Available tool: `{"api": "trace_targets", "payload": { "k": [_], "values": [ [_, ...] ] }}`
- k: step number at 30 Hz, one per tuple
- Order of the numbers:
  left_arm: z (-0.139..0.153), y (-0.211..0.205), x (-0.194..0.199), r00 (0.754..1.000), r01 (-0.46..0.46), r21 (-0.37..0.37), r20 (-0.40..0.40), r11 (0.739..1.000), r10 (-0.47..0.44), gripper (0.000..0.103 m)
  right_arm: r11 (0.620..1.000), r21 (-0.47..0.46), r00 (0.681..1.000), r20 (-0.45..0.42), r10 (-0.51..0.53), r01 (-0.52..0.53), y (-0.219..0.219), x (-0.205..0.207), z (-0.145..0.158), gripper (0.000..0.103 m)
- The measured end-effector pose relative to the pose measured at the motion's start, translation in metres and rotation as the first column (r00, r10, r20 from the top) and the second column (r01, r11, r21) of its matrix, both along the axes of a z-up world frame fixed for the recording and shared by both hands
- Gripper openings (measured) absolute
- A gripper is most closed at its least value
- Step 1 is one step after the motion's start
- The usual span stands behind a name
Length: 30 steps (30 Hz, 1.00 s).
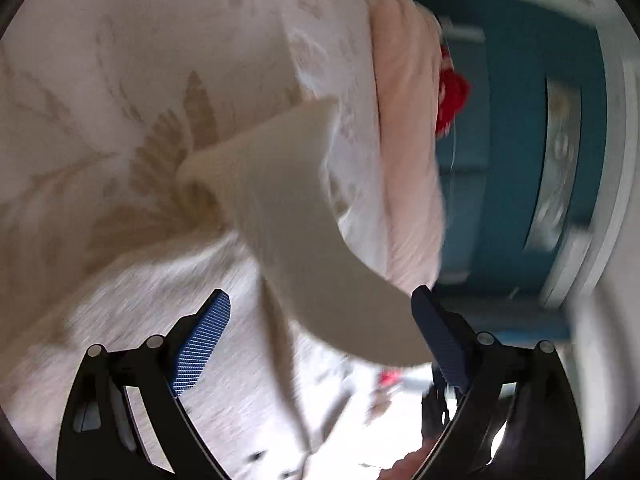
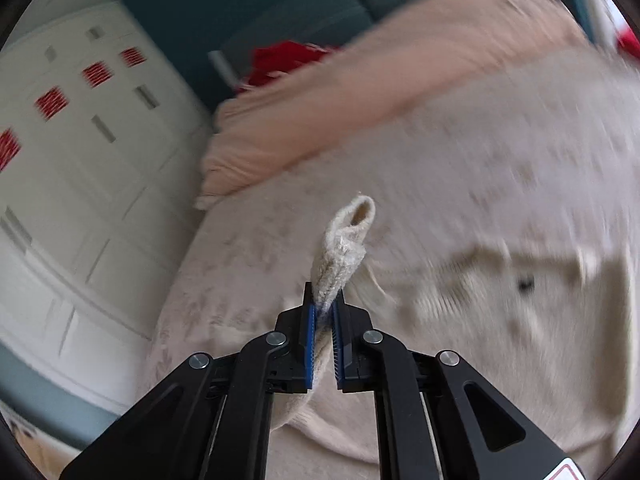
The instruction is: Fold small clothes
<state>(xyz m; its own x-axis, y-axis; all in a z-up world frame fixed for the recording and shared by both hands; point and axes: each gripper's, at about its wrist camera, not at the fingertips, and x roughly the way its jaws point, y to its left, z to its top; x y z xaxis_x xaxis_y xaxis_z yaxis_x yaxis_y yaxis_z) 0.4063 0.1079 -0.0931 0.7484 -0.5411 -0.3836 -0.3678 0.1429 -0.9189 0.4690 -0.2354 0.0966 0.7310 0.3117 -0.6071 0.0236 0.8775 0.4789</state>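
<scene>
A cream knitted sock hangs in the air over a pale bedspread with a leaf pattern. My left gripper is open; the sock's lower part passes between its blue-padded fingers and lies against the right one. In the right wrist view my right gripper is shut on one end of the same sock, whose open cuff sticks up past the fingertips. Both views are motion-blurred.
A folded pink blanket lies across the far side of the bed. Something red sits behind it. A white cabinet with red squares stands at the left. A teal wall lies beyond the bed.
</scene>
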Motion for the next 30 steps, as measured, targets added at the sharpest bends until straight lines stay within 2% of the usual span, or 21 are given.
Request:
{"api": "trace_targets", "payload": {
  "k": [2, 5, 7, 9, 11, 13, 15, 16, 18, 20, 22, 24, 25, 26, 27, 28, 29, 30],
  "values": [
    [-0.010, 0.003, 0.007, 0.997, -0.058, -0.009, -0.058, 0.998, 0.057, 0.088, 0.999, -0.035, 0.999, 0.053, 0.010, -0.009, 0.001, -0.003, 0.027, 0.008],
    [-0.018, 0.007, 0.007, 0.985, -0.133, 0.000, -0.112, 0.991, 0.132, 0.072, 0.999, -0.026, 0.991, 0.130, -0.027, 0.031, -0.029, -0.023, 0.054, 0.008],
    [-0.019, 0.005, 0.010, 0.984, -0.123, 0.045, -0.124, 0.991, 0.128, 0.057, 0.994, -0.065, 0.988, 0.136, -0.076, 0.085, -0.056, -0.043, 0.052, 0.008],
    [-0.017, -0.006, 0.016, 0.987, -0.060, 0.163, -0.135, 0.985, 0.083, 0.047, 0.985, -0.115, 0.990, 0.068, -0.121, 0.128, -0.086, -0.054, 0.021, 0.008],
    [-0.015, -0.020, 0.019, 0.990, -0.004, 0.280, -0.136, 0.960, 0.044, 0.039, 0.975, -0.139, 0.979, -0.088, -0.184, 0.171, -0.120, -0.065, -0.044, 0.008],
    [-0.012, -0.030, 0.018, 0.992, 0.026, 0.359, -0.124, 0.933, 0.019, 0.034, 0.971, -0.145, 0.957, -0.196, -0.216, 0.190, -0.136, -0.073, -0.091, 0.008],
    [-0.012, -0.035, 0.015, 0.994, 0.044, 0.418, -0.112, 0.907, 0.003, 0.033, 0.973, -0.086, 0.937, -0.264, -0.229, 0.214, -0.147, -0.085, -0.126, 0.008],
    [-0.010, -0.036, 0.015, 0.994, 0.052, 0.429, -0.111, 0.902, -0.004, 0.032, 0.973, -0.063, 0.938, -0.259, -0.231, 0.223, -0.148, -0.089, -0.130, 0.008],
    [-0.003, -0.037, 0.010, 0.993, 0.050, 0.415, -0.116, 0.908, -0.001, 0.032, 0.975, -0.049, 0.951, -0.216, -0.221, 0.216, -0.145, -0.094, -0.125, 0.008],
    [0.008, -0.040, 0.002, 0.997, 0.024, 0.368, -0.083, 0.930, 0.007, 0.039, 0.978, -0.077, 0.958, -0.197, -0.207, 0.195, -0.140, -0.090, -0.123, 0.009],
    [0.007, -0.048, 0.008, 0.996, 0.050, 0.325, -0.092, 0.944, -0.021, 0.071, 0.980, -0.093, 0.957, -0.219, -0.193, 0.176, -0.137, -0.087, -0.131, 0.014],
    [-0.004, -0.055, 0.018, 0.989, 0.082, 0.309, -0.139, 0.947, -0.041, 0.070, 0.978, -0.075, 0.945, -0.252, -0.207, 0.194, -0.140, -0.087, -0.141, 0.017],
    [-0.006, -0.057, 0.019, 0.990, 0.065, 0.320, -0.139, 0.945, -0.021, 0.064, 0.976, -0.056, 0.941, -0.259, -0.219, 0.211, -0.142, -0.089, -0.147, 0.024],
    [-0.005, -0.057, 0.021, 0.991, 0.052, 0.332, -0.132, 0.942, -0.008, 0.057, 0.973, -0.030, 0.937, -0.265, -0.227, 0.228, -0.146, -0.088, -0.150, 0.025],
    [-0.003, -0.057, 0.023, 0.992, 0.046, 0.340, -0.123, 0.939, -0.004, 0.036, 0.972, -0.017, 0.935, -0.271, -0.229, 0.233, -0.150, -0.084, -0.153, 0.025],
    [-0.001, -0.055, 0.025, 0.994, 0.044, 0.343, -0.113, 0.938, -0.005, 0.018, 0.972, -0.011, 0.934, -0.275, -0.227, 0.233, -0.151, -0.083, -0.152, 0.015],
    [0.006, -0.050, 0.026, 0.996, 0.028, 0.338, -0.086, 0.941, 0.002, 0.014, 0.973, 0.002, 0.939, -0.262, -0.222, 0.230, -0.152, -0.083, -0.147, 0.009],
    [0.013, -0.047, 0.028, 0.998, 0.010, 0.342, -0.056, 0.940, 0.009, 0.010, 0.973, 0.041, 0.961, -0.174, -0.217, 0.227, -0.152, -0.085, -0.124, 0.009]
  ]
}}
